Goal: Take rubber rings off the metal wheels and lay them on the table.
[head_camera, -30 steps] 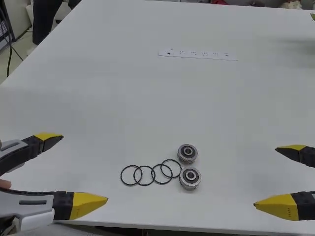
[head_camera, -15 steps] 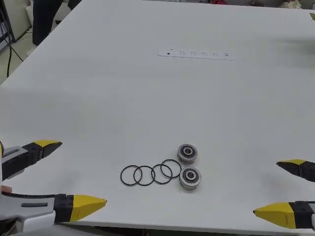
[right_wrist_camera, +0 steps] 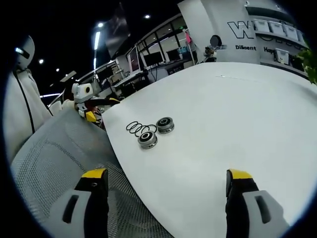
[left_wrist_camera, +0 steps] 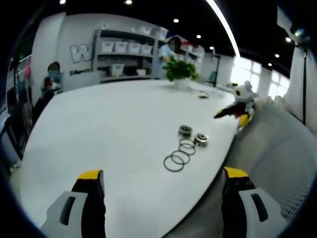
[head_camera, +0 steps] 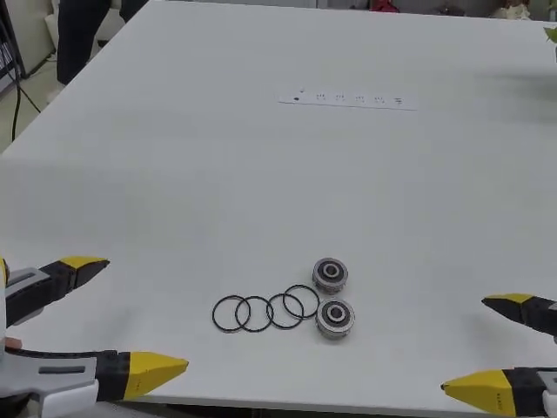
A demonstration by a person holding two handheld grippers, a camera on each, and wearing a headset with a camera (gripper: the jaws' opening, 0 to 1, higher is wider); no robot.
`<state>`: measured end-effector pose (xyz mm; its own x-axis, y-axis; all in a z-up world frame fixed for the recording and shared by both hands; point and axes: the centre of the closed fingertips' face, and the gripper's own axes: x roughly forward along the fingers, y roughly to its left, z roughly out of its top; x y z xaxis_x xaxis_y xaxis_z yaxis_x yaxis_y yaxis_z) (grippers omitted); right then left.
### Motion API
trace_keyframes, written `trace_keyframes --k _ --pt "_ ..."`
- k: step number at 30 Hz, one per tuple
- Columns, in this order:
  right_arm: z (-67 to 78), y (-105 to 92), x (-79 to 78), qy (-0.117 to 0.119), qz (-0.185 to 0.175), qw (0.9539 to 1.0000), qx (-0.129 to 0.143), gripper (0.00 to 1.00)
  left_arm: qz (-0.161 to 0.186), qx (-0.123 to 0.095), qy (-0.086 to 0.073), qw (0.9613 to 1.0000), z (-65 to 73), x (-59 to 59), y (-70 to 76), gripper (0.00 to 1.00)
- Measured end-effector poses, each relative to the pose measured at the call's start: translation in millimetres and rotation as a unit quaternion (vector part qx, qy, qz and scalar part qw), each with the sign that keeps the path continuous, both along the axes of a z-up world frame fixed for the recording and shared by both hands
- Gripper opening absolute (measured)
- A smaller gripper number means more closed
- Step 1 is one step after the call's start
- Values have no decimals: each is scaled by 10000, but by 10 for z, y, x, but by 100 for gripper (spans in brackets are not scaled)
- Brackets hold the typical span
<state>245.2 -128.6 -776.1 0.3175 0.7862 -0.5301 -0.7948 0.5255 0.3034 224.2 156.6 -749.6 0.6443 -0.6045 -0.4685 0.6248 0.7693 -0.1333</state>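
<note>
Two metal wheels, one behind the other, lie near the table's front edge with no rubber rings on them. Several thin black rubber rings lie flat in an overlapping row just left of them. My left gripper is open at the front left, well apart from the rings. My right gripper is open at the front right, empty. The left gripper view has the wheels and rings ahead of its open gripper. From the right gripper the wheels and rings lie ahead.
A white power strip lies on the white table at the far middle. A potted plant stands at a far table edge, with a person and shelves behind. Grey mesh lies below the table's near edge.
Both grippers have drawn back toward the table's near edge and sit lower in the head view. The wheels and rings have not moved.
</note>
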Motion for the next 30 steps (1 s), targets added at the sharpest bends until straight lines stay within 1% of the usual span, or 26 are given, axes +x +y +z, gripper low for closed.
trace_keyframes --k 12,18,30 --pt "13 31 -38 -23 70 10000 -21 96 -29 18 -20 10000 18 -20 -24 100" --pt "38 29 -49 -57 71 10000 -15 96 -1 24 -62 10000 45 -23 -15 100" --pt "45 36 -97 -67 40 10000 2 95 36 78 -63 9999 56 -35 0 100"
